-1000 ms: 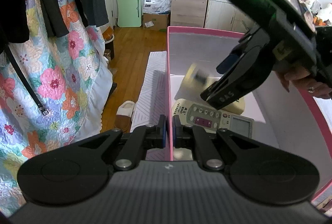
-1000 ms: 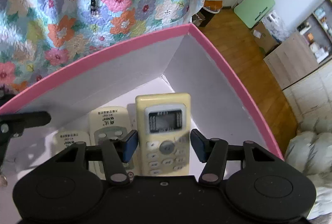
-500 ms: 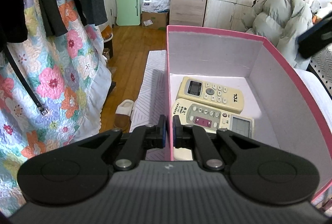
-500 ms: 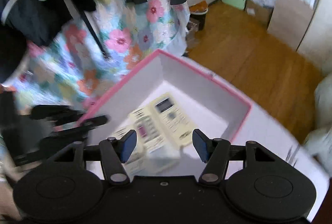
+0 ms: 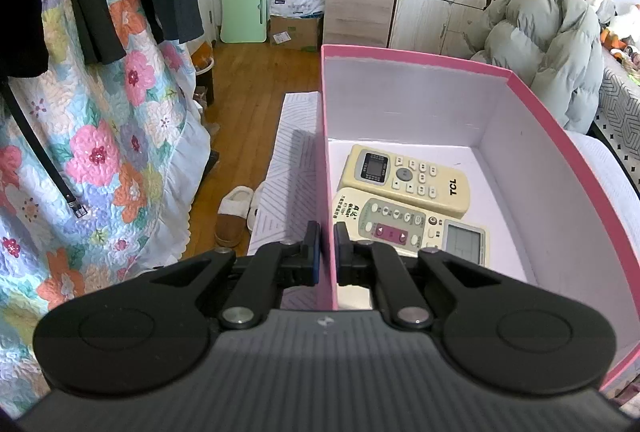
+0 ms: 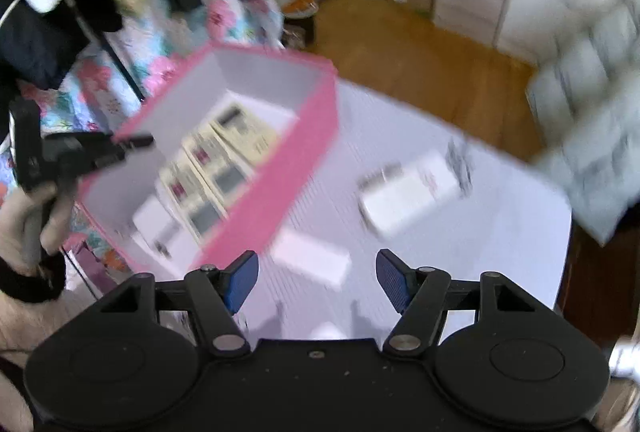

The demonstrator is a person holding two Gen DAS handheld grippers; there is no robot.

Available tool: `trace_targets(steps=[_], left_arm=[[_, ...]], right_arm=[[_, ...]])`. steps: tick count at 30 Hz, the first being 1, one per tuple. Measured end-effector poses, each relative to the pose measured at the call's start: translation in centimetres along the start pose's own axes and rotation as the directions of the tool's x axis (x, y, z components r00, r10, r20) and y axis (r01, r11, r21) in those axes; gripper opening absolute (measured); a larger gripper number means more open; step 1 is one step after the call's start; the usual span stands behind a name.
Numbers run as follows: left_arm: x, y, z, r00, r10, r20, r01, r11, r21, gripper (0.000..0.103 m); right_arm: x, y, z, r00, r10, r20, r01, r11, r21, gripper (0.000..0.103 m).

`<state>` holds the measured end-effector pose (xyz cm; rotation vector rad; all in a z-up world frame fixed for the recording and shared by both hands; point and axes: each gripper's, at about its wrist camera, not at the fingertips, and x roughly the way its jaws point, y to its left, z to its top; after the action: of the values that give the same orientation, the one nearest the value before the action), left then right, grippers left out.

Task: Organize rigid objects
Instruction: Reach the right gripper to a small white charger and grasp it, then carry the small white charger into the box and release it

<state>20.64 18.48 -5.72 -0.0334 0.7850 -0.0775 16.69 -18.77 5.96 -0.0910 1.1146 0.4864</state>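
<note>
On the white table (image 6: 500, 232) (wood floor (image 5: 256, 79) beyond), pink box (image 5: 536, 111).

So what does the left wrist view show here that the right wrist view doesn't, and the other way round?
Only the left wrist view: the left hand-held gripper shut on the pink box wall, the TCL remote legible, slippers on the floor.

Only the right wrist view: the right hand-held gripper open and empty above the white table, where blurred white items lie outside the box.

Both: the pink box, the remotes inside it, the floral quilt, the green board.
</note>
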Motion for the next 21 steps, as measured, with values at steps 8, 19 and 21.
trace_targets(steps=[8, 19, 21], left_arm=[[0.2, 0.1, 0.1, 1.000, 0.002, -0.006, -0.002, 1.000, 0.004, 0.006], [0.2, 0.0, 0.1, 1.000, 0.005, -0.005, -0.005, 1.000, 0.010, 0.006], [0.1, -0.1, 0.1, 1.000, 0.005, -0.004, -0.005, 1.000, 0.011, 0.006]], right_arm=[[3.2, -0.2, -6.4, 0.999, 0.008, -0.040, -0.012, 0.996, -0.084, 0.070], [8.8, 0.1, -5.4, 0.993, -0.069, -0.098, 0.026, 0.922, -0.386, 0.052], [9.2, -0.1, -5.1, 0.993, -0.037, -0.109, -0.004, 0.935, -0.356, 0.041]])
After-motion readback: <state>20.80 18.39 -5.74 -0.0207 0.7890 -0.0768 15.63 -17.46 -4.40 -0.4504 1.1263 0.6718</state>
